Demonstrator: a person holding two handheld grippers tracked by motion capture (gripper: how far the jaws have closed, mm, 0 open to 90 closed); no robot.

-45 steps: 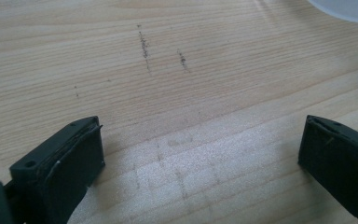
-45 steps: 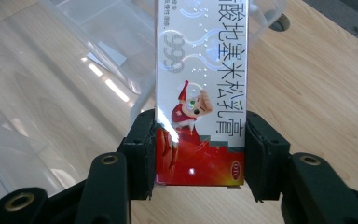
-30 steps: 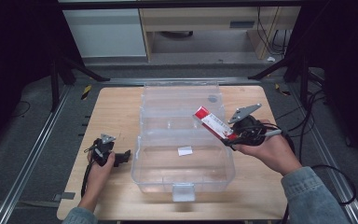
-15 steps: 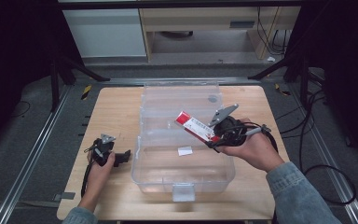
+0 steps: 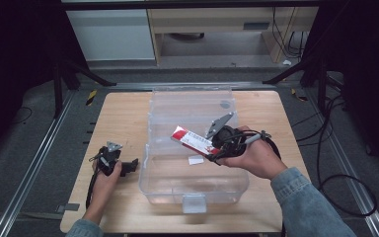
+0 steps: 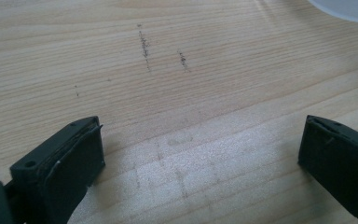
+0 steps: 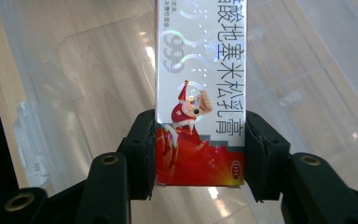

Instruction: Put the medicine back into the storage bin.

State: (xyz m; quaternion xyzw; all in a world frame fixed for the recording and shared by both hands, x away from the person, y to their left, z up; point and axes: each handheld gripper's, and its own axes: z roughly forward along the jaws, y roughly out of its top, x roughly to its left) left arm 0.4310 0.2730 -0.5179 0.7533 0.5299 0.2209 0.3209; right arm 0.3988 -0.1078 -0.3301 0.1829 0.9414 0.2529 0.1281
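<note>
A red and white carton (image 5: 192,140) with a cartoon figure and printed characters (image 7: 199,93) is clamped between the pads of my right gripper (image 5: 212,148), which hangs over the middle of the clear plastic bin (image 5: 153,163). In the right gripper view both black jaws press on the carton's sides, with the bin's clear floor below. My left gripper (image 5: 128,167) rests on the wood to the left of the bin, held by a hand. Its jaws stand wide apart in the left gripper view (image 6: 200,154), with only bare wood between them.
The bin's clear lid (image 5: 192,101) lies open toward the far side of the wooden table (image 5: 118,118). A small white label (image 5: 195,160) lies in the bin. Cables trail off the table's right side. Dark tripod legs stand at both far corners.
My right gripper has carried the carton leftward, from the bin's right edge to over its middle. The left gripper has stayed where it was.
</note>
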